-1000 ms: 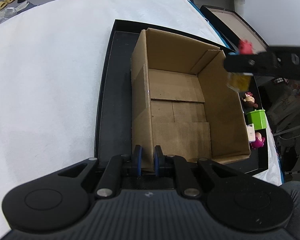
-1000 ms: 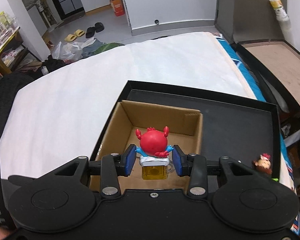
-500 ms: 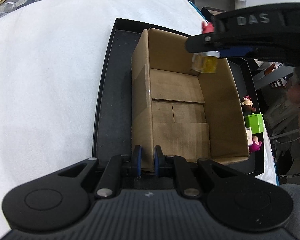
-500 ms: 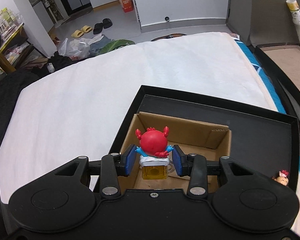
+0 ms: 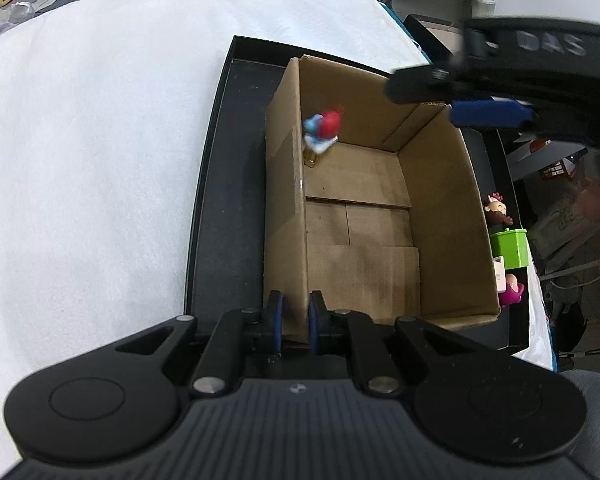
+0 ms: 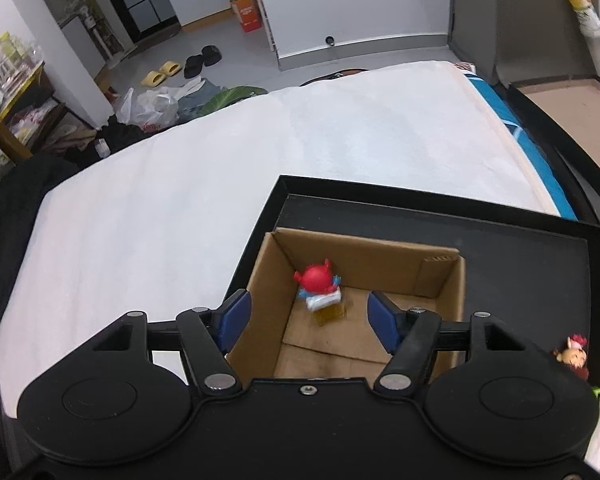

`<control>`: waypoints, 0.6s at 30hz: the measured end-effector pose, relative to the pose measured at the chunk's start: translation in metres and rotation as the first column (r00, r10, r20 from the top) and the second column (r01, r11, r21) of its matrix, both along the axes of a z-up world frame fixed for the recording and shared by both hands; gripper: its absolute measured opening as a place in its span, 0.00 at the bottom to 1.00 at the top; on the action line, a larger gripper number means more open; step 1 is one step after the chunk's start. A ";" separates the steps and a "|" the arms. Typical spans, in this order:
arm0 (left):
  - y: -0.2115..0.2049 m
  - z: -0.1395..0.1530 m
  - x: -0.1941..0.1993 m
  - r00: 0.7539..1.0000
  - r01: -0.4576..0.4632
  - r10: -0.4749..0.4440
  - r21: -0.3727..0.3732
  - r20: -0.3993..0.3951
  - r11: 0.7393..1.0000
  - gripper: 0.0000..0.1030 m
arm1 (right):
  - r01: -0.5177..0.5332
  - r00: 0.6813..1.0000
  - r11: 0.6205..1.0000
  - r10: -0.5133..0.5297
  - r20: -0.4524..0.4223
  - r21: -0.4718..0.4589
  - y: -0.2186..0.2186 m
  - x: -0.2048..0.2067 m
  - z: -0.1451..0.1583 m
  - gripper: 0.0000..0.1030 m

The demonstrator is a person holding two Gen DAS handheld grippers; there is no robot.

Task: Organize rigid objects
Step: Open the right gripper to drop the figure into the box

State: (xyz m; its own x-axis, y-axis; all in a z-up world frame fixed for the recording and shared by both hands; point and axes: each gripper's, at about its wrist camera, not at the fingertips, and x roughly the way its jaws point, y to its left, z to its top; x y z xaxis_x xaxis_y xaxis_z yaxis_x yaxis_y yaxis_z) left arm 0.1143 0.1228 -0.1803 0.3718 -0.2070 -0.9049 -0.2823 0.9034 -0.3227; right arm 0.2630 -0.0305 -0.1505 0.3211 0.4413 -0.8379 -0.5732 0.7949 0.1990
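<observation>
A red crab figure point(image 5: 324, 130) on a yellow base, motion-blurred, is inside the open cardboard box point(image 5: 440, 200) at its far left corner. The right wrist view shows the crab figure point(image 6: 319, 286) free, below and beyond the blue pads. My right gripper point(image 6: 310, 314) hovers over the box point(image 6: 364, 248) with its jaws opening and no pad touching the figure. In the left wrist view, one blue pad of the right gripper point(image 5: 488, 114) hangs above the box's far right corner. My left gripper point(image 5: 294, 312) is shut on the box's near left wall.
The box stands in a black tray point(image 5: 228, 200) on a white bed point(image 5: 100, 160). Right of the box, in the tray, are a brown-haired doll point(image 5: 498, 210), a green cube point(image 5: 510, 248) and a pink figure point(image 5: 510, 294). The doll point(image 6: 574, 356) shows at the right.
The right gripper's pads have spread apart and let go of the crab figure, which has dropped into the box's far left corner. The left gripper and the box have stayed put.
</observation>
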 end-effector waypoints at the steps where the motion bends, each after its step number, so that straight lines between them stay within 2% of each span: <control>1: 0.000 0.000 0.000 1.000 0.000 0.000 0.000 0.001 1.000 0.11 | 0.006 1.000 1.000 -0.006 -0.005 0.006 -0.005 0.000 0.002 0.62; 8: -0.002 0.001 0.001 1.000 -0.005 0.005 0.004 -0.002 1.000 0.11 | 0.040 0.999 0.999 -0.039 -0.012 0.024 -0.032 -0.006 0.010 0.63; 13: -0.003 0.001 0.001 1.000 -0.003 0.003 0.011 -0.004 1.000 0.11 | 0.061 0.998 0.998 -0.061 0.004 0.032 -0.051 -0.011 0.017 0.71; 18: -0.003 0.001 0.001 1.000 -0.004 0.004 0.017 -0.012 1.000 0.11 | 0.091 0.996 0.995 -0.091 0.009 0.041 -0.071 -0.012 0.019 0.71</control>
